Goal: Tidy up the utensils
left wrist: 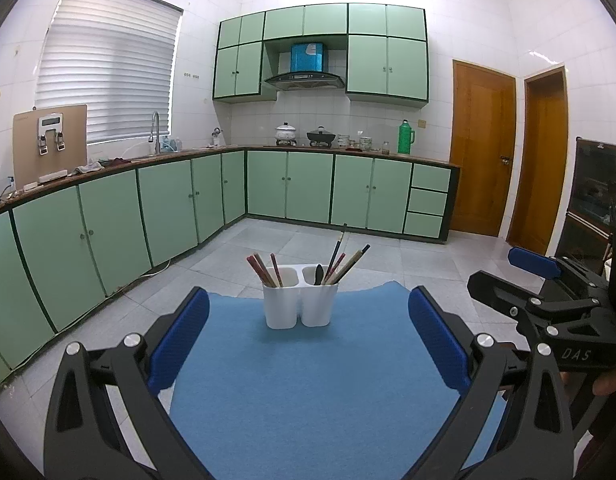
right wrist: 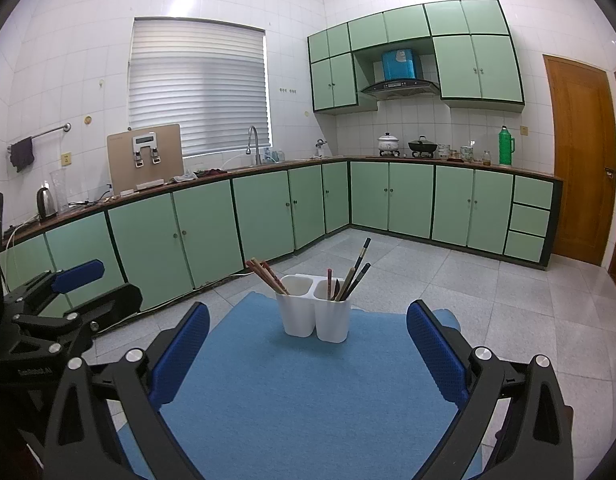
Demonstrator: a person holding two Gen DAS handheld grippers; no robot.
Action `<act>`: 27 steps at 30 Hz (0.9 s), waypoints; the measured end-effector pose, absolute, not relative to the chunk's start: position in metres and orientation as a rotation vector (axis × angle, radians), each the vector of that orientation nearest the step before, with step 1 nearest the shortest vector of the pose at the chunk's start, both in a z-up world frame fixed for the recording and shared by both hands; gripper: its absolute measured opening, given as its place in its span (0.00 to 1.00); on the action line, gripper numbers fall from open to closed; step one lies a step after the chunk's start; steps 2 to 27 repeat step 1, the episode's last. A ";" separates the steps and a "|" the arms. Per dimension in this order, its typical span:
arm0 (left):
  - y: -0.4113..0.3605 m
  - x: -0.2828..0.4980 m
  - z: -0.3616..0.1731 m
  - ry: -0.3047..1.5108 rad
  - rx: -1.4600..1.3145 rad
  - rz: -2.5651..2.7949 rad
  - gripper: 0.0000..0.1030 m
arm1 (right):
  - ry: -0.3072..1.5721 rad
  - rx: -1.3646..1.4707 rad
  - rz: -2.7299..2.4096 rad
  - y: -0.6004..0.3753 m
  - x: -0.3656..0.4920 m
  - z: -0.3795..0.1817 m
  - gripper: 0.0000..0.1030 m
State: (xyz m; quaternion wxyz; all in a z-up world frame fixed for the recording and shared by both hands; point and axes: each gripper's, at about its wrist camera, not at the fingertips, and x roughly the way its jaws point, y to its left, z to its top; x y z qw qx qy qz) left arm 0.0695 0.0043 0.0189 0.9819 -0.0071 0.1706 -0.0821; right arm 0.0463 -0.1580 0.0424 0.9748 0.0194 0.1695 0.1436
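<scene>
Plainly, the left gripper has its two fingers spread wide, holding and touching nothing; their blue pads are ribbed rubber on black angular frames with silver bolts. Between the fingers lies a blue felt-like mat, matte and slightly fuzzy, with a wavy far edge. Near that far edge stands a white plastic utensil holder, smooth, with two rounded compartments joined side by side. Its left compartment holds reddish-brown chopsticks leaning left; its right compartment holds darker chopsticks leaning right and a black spoon. Further right, the right gripper hovers over the mat's near edge, fingers likewise wide apart and empty.
</scene>
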 end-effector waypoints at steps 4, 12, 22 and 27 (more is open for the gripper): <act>0.004 0.069 0.019 0.343 -0.013 -0.165 0.94 | 0.343 0.039 0.290 -0.158 0.047 0.043 0.94; 0.004 0.069 0.019 0.343 -0.013 -0.165 0.94 | 0.343 0.039 0.290 -0.158 0.047 0.043 0.94; 0.004 0.069 0.019 0.343 -0.013 -0.165 0.94 | 0.343 0.039 0.290 -0.158 0.047 0.043 0.94; 0.004 0.069 0.019 0.343 -0.013 -0.165 0.94 | 0.343 0.039 0.290 -0.158 0.047 0.043 0.94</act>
